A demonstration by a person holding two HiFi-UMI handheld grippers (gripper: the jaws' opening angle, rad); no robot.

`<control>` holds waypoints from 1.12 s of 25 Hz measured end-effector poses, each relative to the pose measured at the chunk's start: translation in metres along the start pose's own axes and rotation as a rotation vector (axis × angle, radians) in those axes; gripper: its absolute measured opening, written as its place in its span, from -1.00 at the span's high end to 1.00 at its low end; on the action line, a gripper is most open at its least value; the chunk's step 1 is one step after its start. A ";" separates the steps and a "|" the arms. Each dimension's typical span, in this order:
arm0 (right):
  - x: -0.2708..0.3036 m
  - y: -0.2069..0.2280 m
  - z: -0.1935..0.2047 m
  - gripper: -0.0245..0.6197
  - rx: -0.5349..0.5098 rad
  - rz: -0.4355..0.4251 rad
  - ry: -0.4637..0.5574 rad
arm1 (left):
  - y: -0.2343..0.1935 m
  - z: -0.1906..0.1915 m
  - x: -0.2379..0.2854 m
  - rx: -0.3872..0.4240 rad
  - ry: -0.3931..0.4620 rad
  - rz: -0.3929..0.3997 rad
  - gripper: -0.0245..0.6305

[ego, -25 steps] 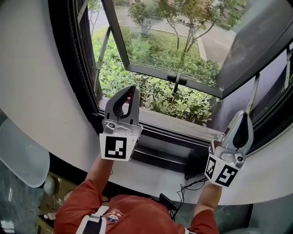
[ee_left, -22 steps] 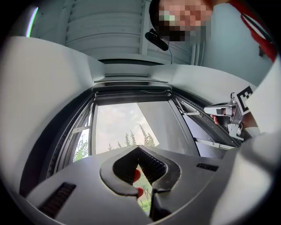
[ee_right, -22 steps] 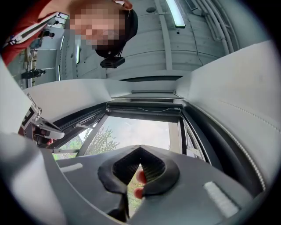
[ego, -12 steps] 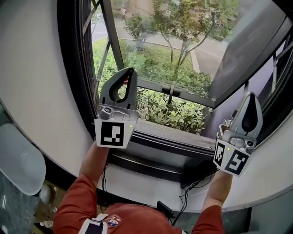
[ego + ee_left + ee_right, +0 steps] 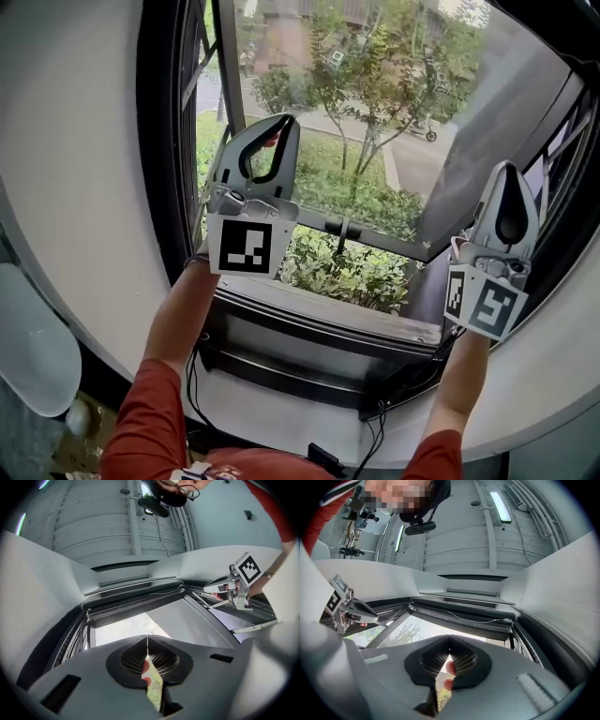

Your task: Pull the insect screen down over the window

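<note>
Insect screen [image 5: 461, 610] sits drawn up along the top of the window frame [image 5: 159, 141].
You hold left gripper [image 5: 281, 124] and right gripper [image 5: 506, 171] up before it, both jaws closed and empty.

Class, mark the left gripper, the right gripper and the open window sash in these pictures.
left gripper [image 5: 284, 122]: head view, closed jaw tips.
right gripper [image 5: 506, 169]: head view, closed jaw tips.
open window sash [image 5: 394, 243]: head view, bottom rail.

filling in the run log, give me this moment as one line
left gripper: jaws shut, empty | right gripper: jaws shut, empty | window: open, uncovered
</note>
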State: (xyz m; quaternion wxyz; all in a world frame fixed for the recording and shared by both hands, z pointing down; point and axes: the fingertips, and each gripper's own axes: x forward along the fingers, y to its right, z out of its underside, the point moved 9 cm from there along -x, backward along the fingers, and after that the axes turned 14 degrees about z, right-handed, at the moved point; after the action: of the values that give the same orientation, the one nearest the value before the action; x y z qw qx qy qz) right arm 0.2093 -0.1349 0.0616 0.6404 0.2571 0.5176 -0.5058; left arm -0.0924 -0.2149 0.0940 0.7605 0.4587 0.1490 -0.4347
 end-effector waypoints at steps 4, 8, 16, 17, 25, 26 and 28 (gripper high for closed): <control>0.031 -0.005 0.000 0.89 -0.082 -0.015 0.019 | -0.020 -0.014 0.029 0.064 0.036 0.008 0.91; 0.059 -0.008 -0.007 0.89 -0.184 -0.048 0.040 | -0.034 -0.024 0.047 0.132 0.028 0.019 0.91; 0.110 -0.003 -0.035 0.89 -0.324 -0.080 0.051 | -0.055 -0.049 0.087 0.278 0.028 0.043 0.91; 0.115 -0.004 -0.037 0.89 -0.349 -0.087 0.051 | -0.058 -0.054 0.091 0.298 0.025 0.042 0.91; 0.161 -0.007 -0.045 0.81 -0.519 -0.153 0.048 | -0.079 -0.088 0.126 0.526 -0.064 0.037 0.87; 0.166 -0.006 -0.046 0.81 -0.542 -0.156 0.045 | -0.082 -0.091 0.131 0.557 -0.082 0.039 0.85; 0.175 -0.004 -0.049 0.78 -0.585 -0.159 0.047 | -0.087 -0.095 0.140 0.604 -0.112 0.042 0.80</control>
State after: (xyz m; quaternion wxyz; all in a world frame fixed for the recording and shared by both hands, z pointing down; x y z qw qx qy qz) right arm 0.1778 -0.1614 -0.1155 0.6335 0.0321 0.6745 -0.3778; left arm -0.0645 -0.2275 -0.0933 0.6055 0.6425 -0.0387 -0.4681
